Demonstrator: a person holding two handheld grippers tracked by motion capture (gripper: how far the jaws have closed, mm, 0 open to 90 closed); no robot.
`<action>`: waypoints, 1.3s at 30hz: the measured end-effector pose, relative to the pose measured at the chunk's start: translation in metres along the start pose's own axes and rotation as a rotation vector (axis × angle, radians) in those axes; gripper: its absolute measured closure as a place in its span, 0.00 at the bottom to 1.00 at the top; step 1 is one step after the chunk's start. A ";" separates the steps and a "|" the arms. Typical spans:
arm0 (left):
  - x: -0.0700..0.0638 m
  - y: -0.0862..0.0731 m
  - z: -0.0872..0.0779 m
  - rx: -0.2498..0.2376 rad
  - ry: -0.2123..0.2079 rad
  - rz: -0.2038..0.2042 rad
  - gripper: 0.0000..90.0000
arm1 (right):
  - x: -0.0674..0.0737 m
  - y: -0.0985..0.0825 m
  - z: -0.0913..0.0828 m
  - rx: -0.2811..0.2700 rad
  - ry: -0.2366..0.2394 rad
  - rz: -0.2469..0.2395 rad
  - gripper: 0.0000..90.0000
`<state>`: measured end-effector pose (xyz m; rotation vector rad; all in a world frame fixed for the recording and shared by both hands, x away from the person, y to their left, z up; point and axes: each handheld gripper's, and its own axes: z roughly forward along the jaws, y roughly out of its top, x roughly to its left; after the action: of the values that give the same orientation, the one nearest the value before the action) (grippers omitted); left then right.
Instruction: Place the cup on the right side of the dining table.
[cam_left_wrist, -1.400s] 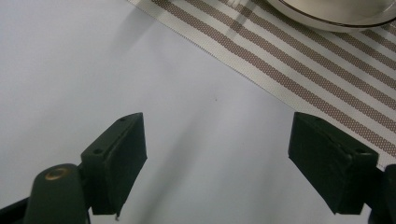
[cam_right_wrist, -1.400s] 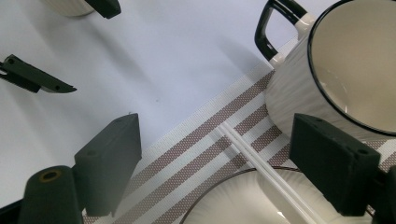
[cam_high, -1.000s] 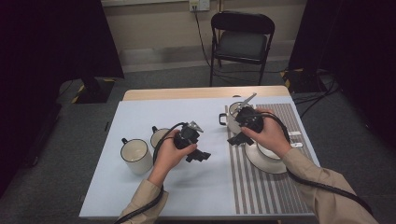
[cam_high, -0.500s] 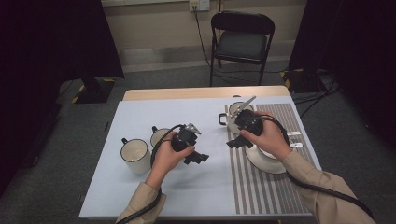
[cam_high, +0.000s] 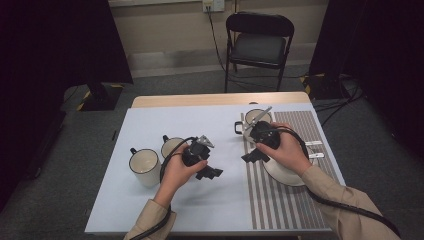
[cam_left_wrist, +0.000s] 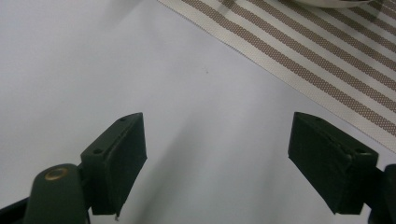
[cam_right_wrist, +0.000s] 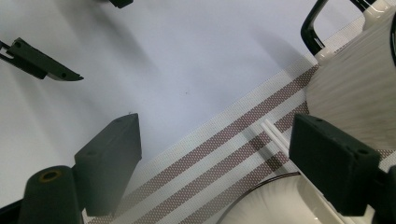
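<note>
Little had changed since the earlier frames: left gripper hung released over the tablecloth; right gripper stayed spread, empty, above the striped mat beside the plate.

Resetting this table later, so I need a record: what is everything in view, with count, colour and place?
White mugs with dark rims: two, side by side, table's left part.
White mug with black handle: one, top of the mat.
Brown-striped cloth placemat: one, table's right part.
White ribbed plate: one, on the mat.
Pale blue table cover: one.
Black folding chair: one, behind the table.
Left gripper: black, open, above the cover.
Right gripper: black, open, over the mat's edge.
</note>
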<state>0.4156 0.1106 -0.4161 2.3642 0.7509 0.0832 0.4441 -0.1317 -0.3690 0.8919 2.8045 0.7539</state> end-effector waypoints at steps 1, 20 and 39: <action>-0.001 -0.001 0.000 0.002 0.006 -0.001 0.21 | 0.001 0.000 0.000 -0.004 0.006 -0.002 0.18; -0.007 -0.016 -0.001 -0.009 -0.011 -0.004 0.21 | 0.010 -0.007 0.007 0.014 0.024 -0.016 0.18; -0.018 -0.031 -0.001 -0.011 -0.028 0.010 0.21 | 0.016 -0.013 0.010 0.017 0.043 -0.027 0.18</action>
<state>0.3851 0.1204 -0.4318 2.3542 0.7241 0.0576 0.4268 -0.1278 -0.3836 0.8482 2.8584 0.7551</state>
